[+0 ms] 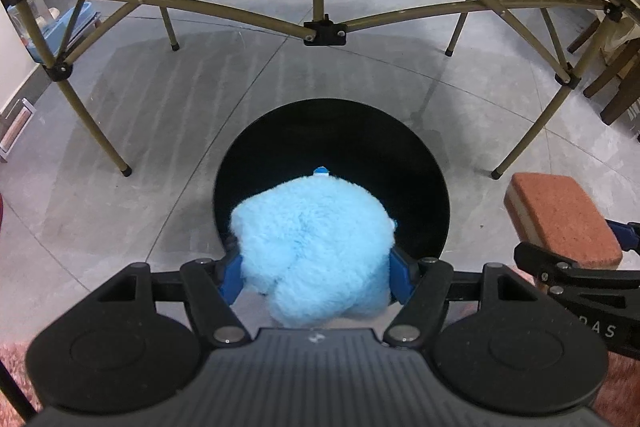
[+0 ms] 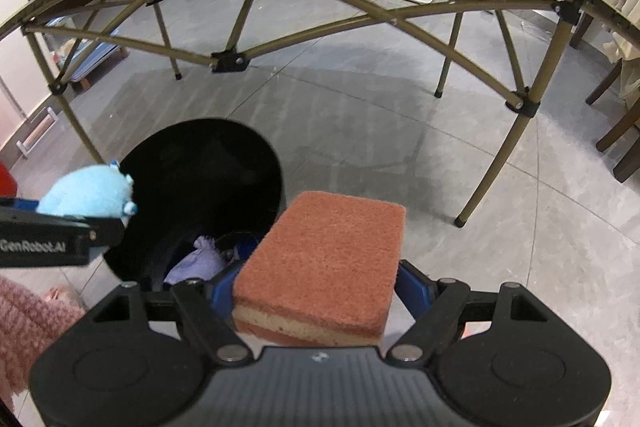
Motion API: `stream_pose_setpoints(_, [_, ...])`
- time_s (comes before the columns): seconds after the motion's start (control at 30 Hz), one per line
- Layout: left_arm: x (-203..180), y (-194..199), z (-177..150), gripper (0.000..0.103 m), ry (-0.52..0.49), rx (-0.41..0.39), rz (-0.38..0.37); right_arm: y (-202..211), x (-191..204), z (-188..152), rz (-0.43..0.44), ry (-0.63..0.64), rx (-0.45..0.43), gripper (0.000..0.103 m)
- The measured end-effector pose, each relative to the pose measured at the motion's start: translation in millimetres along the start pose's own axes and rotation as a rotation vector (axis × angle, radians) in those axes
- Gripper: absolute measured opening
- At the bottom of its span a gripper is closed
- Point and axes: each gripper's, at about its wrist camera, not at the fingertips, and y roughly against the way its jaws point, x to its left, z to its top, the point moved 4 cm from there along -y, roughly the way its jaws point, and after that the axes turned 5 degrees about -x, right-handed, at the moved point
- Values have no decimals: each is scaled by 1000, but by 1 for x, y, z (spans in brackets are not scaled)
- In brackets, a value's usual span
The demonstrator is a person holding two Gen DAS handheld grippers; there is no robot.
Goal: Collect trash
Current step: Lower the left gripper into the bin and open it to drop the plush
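1. Trash items in hand are two: a blue plush toy [image 1: 316, 247] and a layered scrub sponge [image 2: 324, 267], both held above a grey tiled floor [image 1: 120, 147] near a black round bin [image 1: 340, 147].
2. We hold the plush toy in the left gripper [image 1: 316, 277]; its blue pads press into the fur on both sides, so the tongs are clamped on it. The toy hangs over the near rim of the bin mouth.
3. We hold the sponge in the right gripper [image 2: 316, 287]; the pads bear on its two long edges, so these tongs are likewise clamped. The sponge sits just beside the bin, over its right-hand rim as the right wrist view shows it, not yet over the opening.
4. Inside the bin a pale lilac cloth [image 2: 200, 259] is visible; the rest of the contents are too dark to identify.
5. Handling, plush toy: we judge it light, soft and compressible. Fur yields under the pads, so grip across the fullest part of the body.
6. Handling, sponge: we judge it light and springy, with a coarse red scouring face that resists slipping. Grip across the narrow width, at mid-length.
7. Neither item is fragile; both should drop cleanly when released.
8. A folding table frame [image 1: 320, 31] stands beyond the bin, well apart from both grippers.
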Motion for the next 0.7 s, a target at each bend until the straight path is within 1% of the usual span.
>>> stream_pose_setpoints(0.1, [-5, -6, 6, 69, 9, 7, 2, -3, -8, 9, -15, -9, -8, 79])
stream_pose_setpoints(0.27, [-8, -17, 14, 69, 43, 40, -4, -8, -20, 24, -35, -12, -15, 79])
stream_pose_setpoints(0.53, [-4, -34, 26, 69, 97, 72, 19, -24, -30, 47, -49, 10, -10, 79])
stream_pose_setpoints(0.63, [0, -37, 28, 69, 110, 72, 34, -26, -33, 51, -50, 0, -18, 79])
stream_pose_setpoints(0.7, [0, -38, 29, 69, 113, 75, 40, -29, -34, 49, -49, -4, -7, 79])
